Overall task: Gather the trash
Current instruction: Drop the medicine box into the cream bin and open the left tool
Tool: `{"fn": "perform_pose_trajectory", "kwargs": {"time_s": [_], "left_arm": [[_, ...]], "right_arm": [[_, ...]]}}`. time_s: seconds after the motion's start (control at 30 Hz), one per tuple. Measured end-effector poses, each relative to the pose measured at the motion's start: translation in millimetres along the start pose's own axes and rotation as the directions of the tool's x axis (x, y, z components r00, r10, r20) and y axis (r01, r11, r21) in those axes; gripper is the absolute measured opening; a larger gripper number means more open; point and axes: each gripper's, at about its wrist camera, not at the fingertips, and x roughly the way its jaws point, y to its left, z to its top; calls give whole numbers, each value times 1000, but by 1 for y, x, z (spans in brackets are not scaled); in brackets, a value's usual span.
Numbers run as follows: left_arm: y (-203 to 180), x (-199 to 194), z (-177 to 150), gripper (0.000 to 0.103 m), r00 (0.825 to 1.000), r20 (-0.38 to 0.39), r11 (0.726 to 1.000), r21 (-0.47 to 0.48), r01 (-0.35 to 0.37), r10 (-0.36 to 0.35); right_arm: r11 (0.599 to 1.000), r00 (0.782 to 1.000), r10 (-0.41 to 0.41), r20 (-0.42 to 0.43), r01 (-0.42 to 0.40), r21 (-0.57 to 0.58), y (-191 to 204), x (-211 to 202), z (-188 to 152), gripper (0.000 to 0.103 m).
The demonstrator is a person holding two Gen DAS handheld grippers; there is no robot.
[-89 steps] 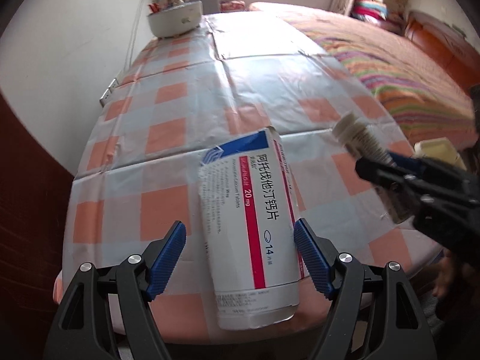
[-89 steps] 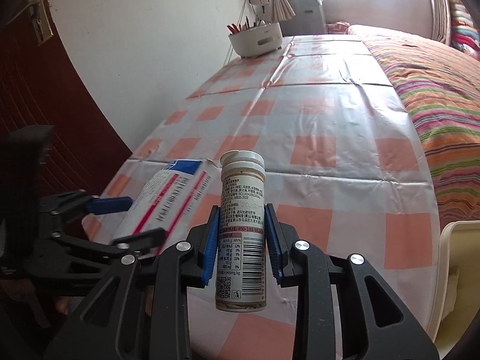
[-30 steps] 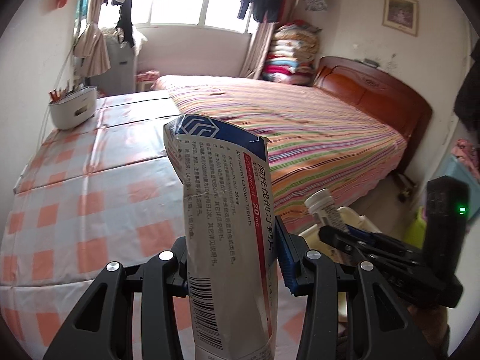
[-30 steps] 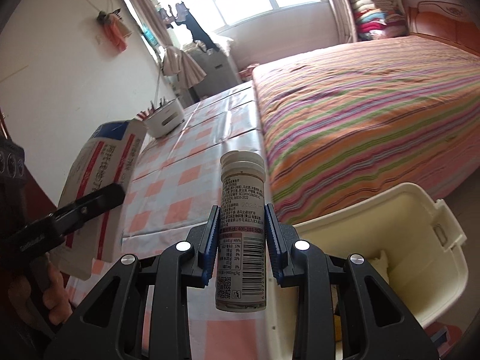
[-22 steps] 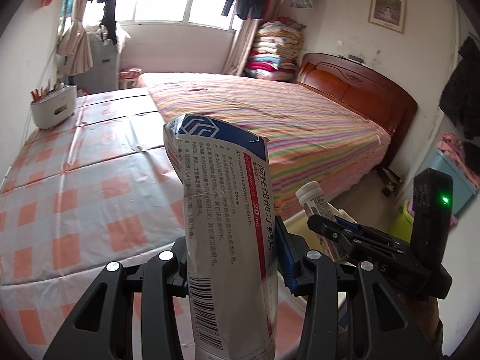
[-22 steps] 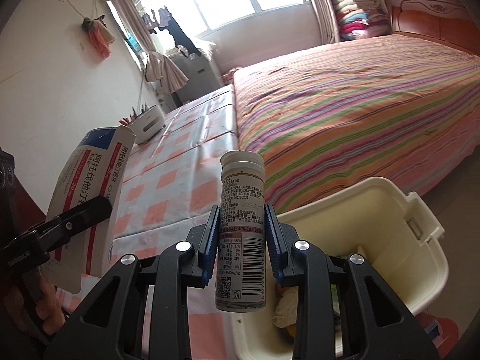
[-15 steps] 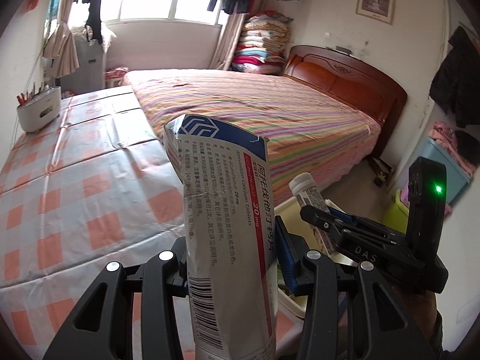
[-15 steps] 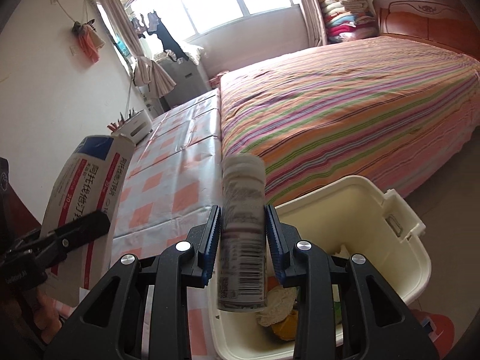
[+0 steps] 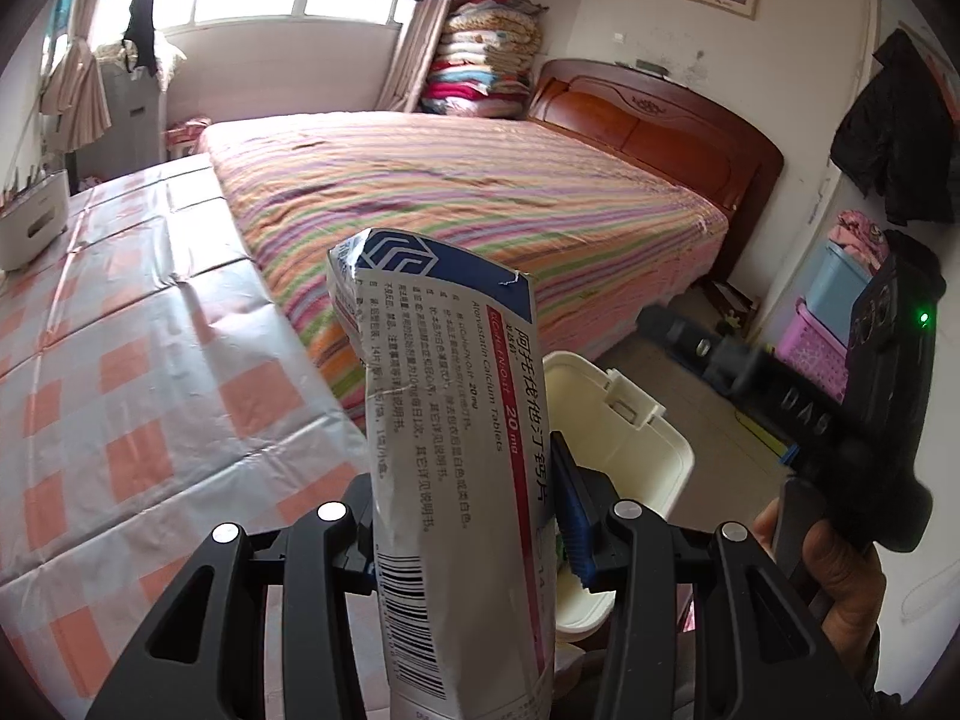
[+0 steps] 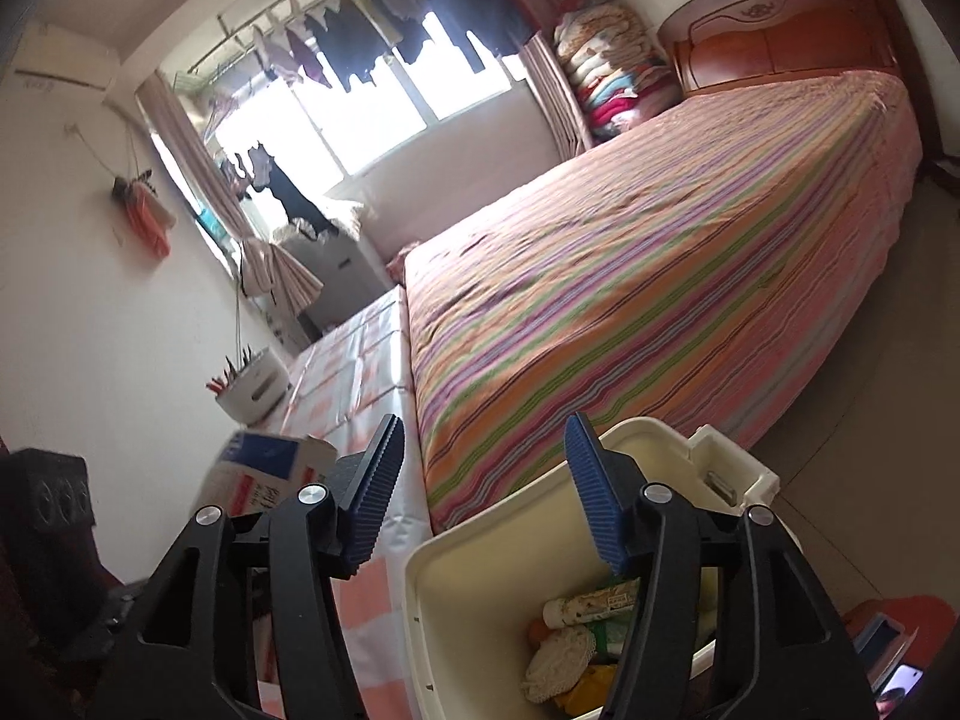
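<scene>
The right gripper (image 10: 480,486) stands with jaws spread and nothing between them, poised above the cream bin (image 10: 456,546), where a bottle (image 10: 591,597) lies among other refuse. The left gripper (image 9: 468,516) is clamped on the medicine box (image 9: 444,420), held upright just left of the bin (image 9: 666,462), beside the checked table (image 9: 150,360). Next step, as judged: carry the box rightward until it is fully over the bin opening, lower it inside the rim, then release. Keep it clear of the right gripper (image 9: 690,342).
</scene>
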Motion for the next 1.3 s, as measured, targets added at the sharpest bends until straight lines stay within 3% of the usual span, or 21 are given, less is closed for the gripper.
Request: {"fn": "perform_pose_trajectory", "kwargs": {"time_s": [0.43, 0.53, 0.6, 0.8, 0.97, 1.0, 1.13, 1.3], "left_arm": [[-34, 52, 4, 47, 988, -113, 993, 47, 107, -101], [-37, 56, 4, 56, 989, -108, 993, 49, 109, -103], [-39, 57, 5, 71, 991, -104, 995, 55, 89, -83], [-31, 41, 6, 73, 997, -59, 998, 45, 44, -41], [4, 4, 3, 73, 993, 37, 994, -1, -112, 112], [14, -4, 2, 73, 986, 59, 987, -14, -157, 158], [47, -26, -4, 73, 950, 109, 957, -44, -288, 291], [79, -42, -9, 73, 933, 119, 936, -138, -324, 340]], "right_arm": [[996, 992, -25, 122, 13, 91, -16, -13, -1, 67], [994, 991, -32, 131, 17, 111, -18, -10, -2, 67], [993, 991, -32, 133, 16, 115, -16, -7, -5, 67], [998, 988, -25, 155, 15, 68, 7, -11, -15, 68], [997, 988, -16, 155, 28, -77, 45, -5, -25, 78], [987, 988, -22, 156, 46, -157, 67, -3, -33, 78], [958, 991, -25, 131, 61, -282, 105, 12, -54, 78], [944, 996, -24, 87, 51, -327, 127, 28, -74, 83]]}}
